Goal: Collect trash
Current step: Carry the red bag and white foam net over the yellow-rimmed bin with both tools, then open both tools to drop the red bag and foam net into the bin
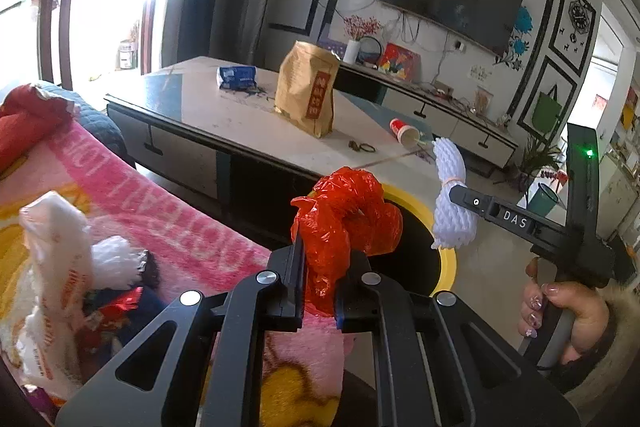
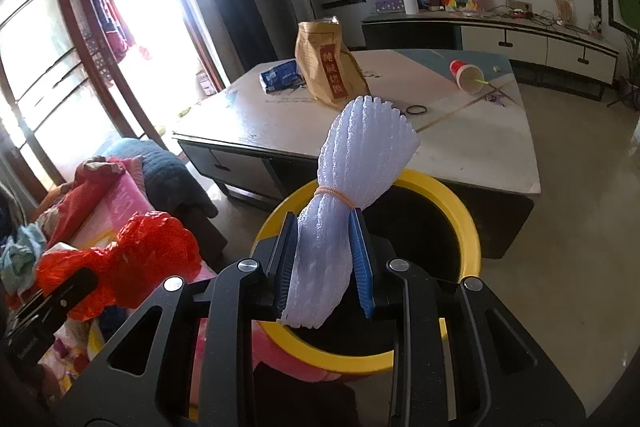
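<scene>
Left gripper (image 1: 320, 267) clamps a red bag (image 1: 346, 215), right gripper (image 2: 324, 259) foam netting (image 2: 352, 179), above the bin (image 2: 460, 203); release seems next.

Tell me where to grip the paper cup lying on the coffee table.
Grip the paper cup across its middle, coming from above. It lies on its side on the coffee table, open mouth toward the camera, so the rounded wall faces up, and the gripper can span it.

The right gripper (image 1: 452, 191) has the white letters "DAS" on its black side. The brown paper bag (image 1: 307, 89) on the desk has a red label, but its writing is too small to read.
</scene>
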The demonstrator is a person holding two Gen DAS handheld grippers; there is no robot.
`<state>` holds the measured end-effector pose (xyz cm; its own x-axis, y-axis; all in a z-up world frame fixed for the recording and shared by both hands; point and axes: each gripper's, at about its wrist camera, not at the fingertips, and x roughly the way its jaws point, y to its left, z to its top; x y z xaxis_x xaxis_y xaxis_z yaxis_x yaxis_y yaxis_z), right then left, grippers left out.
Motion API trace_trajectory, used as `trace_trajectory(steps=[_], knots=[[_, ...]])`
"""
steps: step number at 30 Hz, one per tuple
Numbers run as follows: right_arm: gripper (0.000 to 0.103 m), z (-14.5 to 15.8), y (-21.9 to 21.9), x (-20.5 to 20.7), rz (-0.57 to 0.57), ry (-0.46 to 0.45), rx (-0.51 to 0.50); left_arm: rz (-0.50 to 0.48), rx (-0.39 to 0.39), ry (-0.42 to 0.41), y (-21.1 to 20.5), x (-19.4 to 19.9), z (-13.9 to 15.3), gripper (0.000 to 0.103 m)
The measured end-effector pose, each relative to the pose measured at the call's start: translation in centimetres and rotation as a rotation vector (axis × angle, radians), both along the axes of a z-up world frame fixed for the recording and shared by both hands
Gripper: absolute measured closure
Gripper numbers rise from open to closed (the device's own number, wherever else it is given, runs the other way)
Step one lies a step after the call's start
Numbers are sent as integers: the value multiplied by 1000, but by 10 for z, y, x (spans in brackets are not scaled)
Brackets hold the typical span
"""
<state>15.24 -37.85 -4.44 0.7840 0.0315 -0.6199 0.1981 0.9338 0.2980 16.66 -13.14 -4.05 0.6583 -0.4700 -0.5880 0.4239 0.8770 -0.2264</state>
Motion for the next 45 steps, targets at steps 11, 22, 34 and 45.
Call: trace_trajectory(steps=[11,22,34,45], knots=[[83,-18,-12,12,5,69,-7,-33,53,34,-32,16,-22,93],[83,-28,-14,17,8,107,-7,-55,78,67,-58,23,-38,93],[68,-36,-29,18,-43,118,21,-81,76,79,-80,30,-47,79],[49,-36,-30,15,-56,104,12,-47,39,53,-64,21,-37,18]])
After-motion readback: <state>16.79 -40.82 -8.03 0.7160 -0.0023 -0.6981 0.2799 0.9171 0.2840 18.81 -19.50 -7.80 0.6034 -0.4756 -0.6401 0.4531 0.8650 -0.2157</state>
